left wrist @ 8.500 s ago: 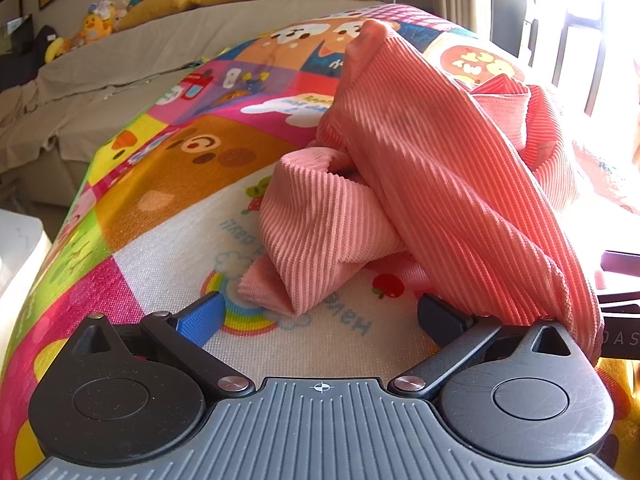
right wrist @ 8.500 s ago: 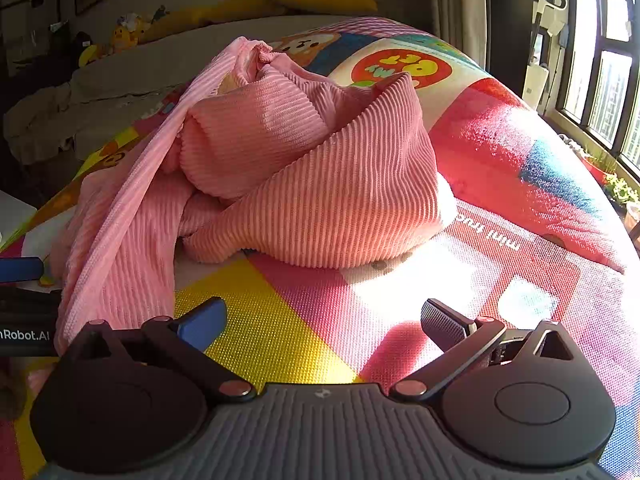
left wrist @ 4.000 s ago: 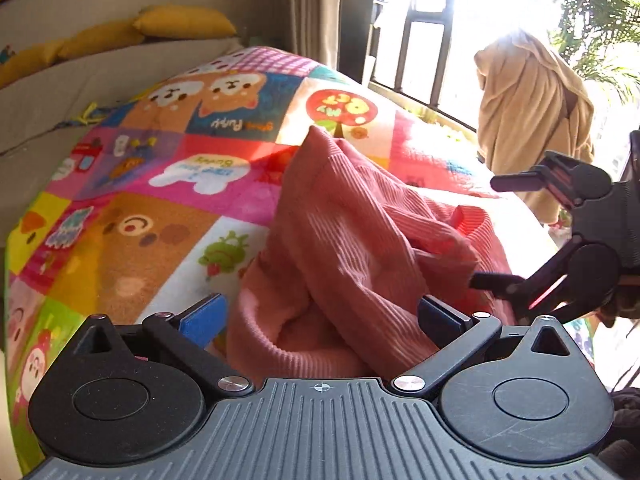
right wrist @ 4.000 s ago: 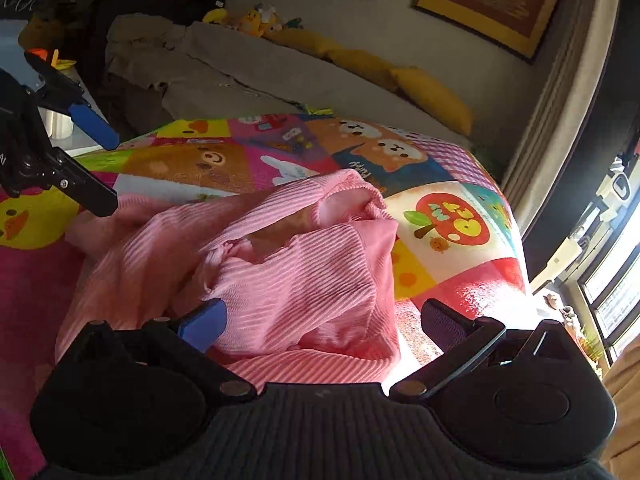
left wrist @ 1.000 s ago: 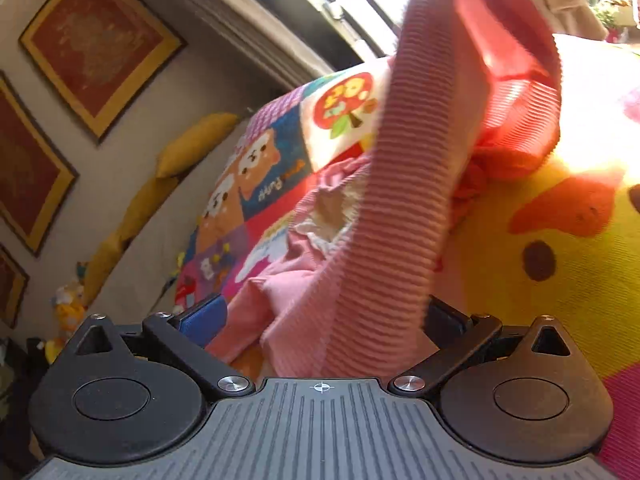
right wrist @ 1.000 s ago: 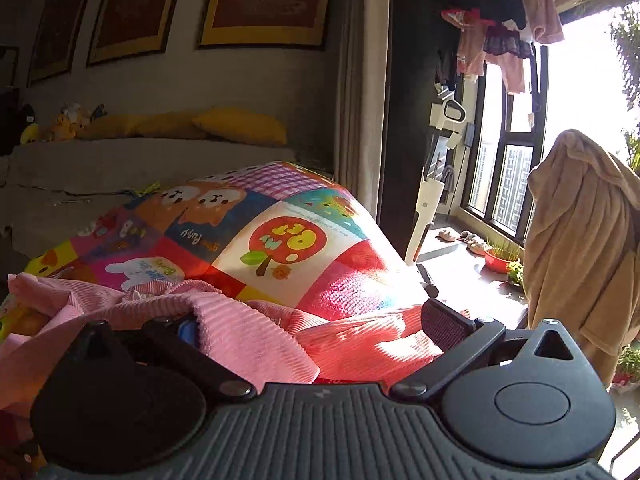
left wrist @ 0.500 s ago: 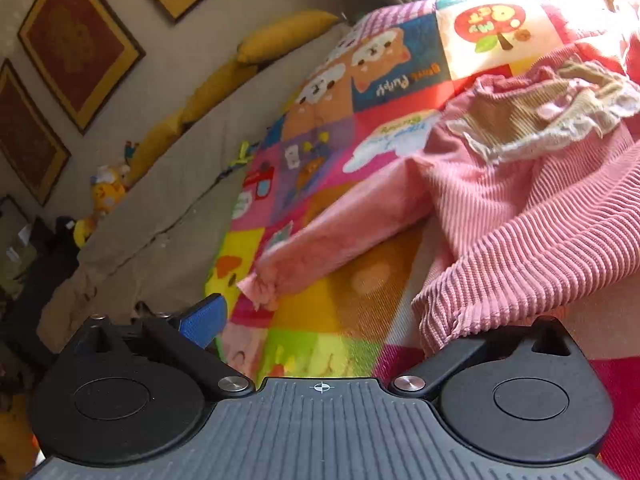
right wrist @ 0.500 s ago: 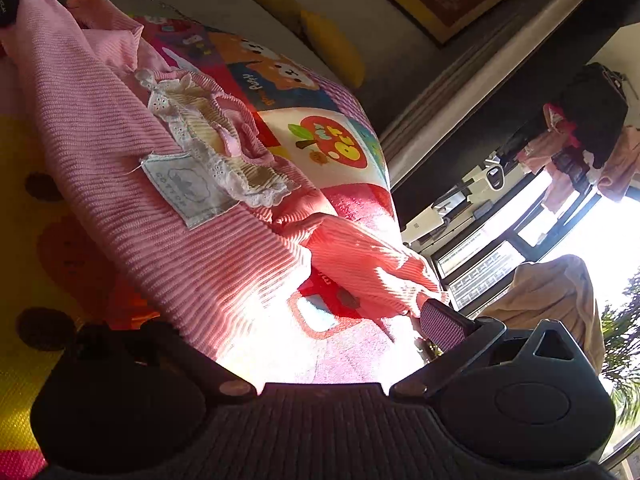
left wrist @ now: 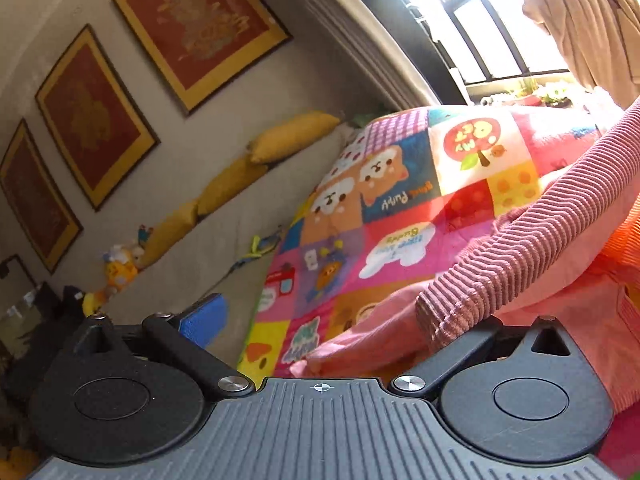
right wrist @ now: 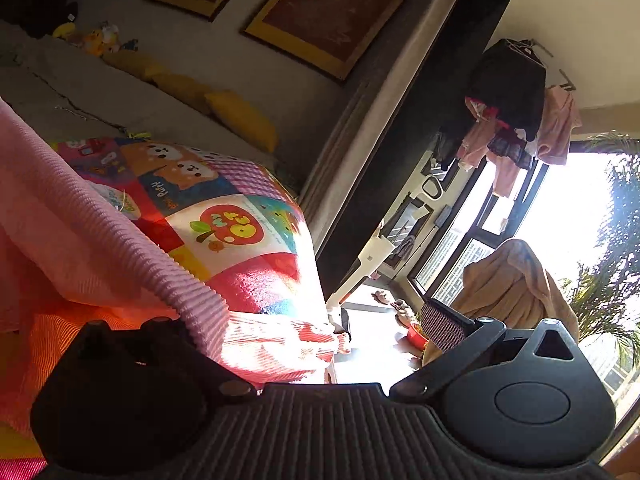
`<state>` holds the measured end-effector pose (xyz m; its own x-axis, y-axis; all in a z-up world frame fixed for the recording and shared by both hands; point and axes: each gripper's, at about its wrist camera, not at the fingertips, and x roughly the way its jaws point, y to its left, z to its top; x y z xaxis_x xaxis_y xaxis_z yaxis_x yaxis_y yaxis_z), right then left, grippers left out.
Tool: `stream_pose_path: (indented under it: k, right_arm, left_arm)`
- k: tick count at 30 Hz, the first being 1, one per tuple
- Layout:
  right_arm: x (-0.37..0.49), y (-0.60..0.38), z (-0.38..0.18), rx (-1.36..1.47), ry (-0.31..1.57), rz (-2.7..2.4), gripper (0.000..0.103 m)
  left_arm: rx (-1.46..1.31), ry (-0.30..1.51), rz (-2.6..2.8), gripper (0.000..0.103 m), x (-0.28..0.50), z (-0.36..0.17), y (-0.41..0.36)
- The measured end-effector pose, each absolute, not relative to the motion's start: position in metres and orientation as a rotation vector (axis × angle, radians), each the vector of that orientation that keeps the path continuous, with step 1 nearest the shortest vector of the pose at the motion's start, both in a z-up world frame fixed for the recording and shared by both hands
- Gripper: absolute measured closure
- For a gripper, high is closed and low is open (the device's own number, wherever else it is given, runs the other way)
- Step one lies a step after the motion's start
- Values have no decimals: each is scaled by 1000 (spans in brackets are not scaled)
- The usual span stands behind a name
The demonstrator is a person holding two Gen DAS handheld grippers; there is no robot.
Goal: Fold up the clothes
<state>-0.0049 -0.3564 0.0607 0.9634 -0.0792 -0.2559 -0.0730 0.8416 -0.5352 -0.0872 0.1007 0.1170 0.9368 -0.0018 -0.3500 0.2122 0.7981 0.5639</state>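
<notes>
Your left gripper (left wrist: pixel 320 320) and right gripper (right wrist: pixel 316 332), both spread, hold nothing; pink sweater (left wrist: pixel 532 240) draped over each, no fold made.

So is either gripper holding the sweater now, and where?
Cannot tell. The pink sweater drapes its ribbed hem over one finger of each gripper, left and right; both stand wide open, nothing pinched.

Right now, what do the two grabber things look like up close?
Both are black plastic. Each has a ribbed grey-black body, two round discs with silver bolts, and two angled bars that end in finger pads. The left gripper has a bright blue ridged pad and a small crosshair mark. On the right gripper, the pad that shows looks pale and ribbed.
</notes>
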Motion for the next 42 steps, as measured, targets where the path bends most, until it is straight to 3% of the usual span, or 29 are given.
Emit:
stream_pose_path:
  k: [7,11,14,19,28,34,42]
  right_arm:
    - [-78,-367,20,-624,389,254,0]
    - [-74,-371,41,-497,309,266,0]
    - [-44,-381,59,-223,296,203,0]
    - [45,-372,45,125,524,344,0]
    - [157,-298,14,-69,682,462,0]
    - [243,-301,-29,157,952,556,0]
    - [308,-290,-51,166,901,512,0]
  left_arm:
    - [548,649,-402,0,-135,57,126]
    - [451,597,-454,0,-129,71,129]
    - [282,559,-532,0,-110,92,130]
    - [-54,608,-630,0,-53,108,112]
    - [-324,892,-752,0,72,74,70]
    - [-404,1129,-657,0,145,18,70]
    - [-575,1061,-681,0,201,9,88]
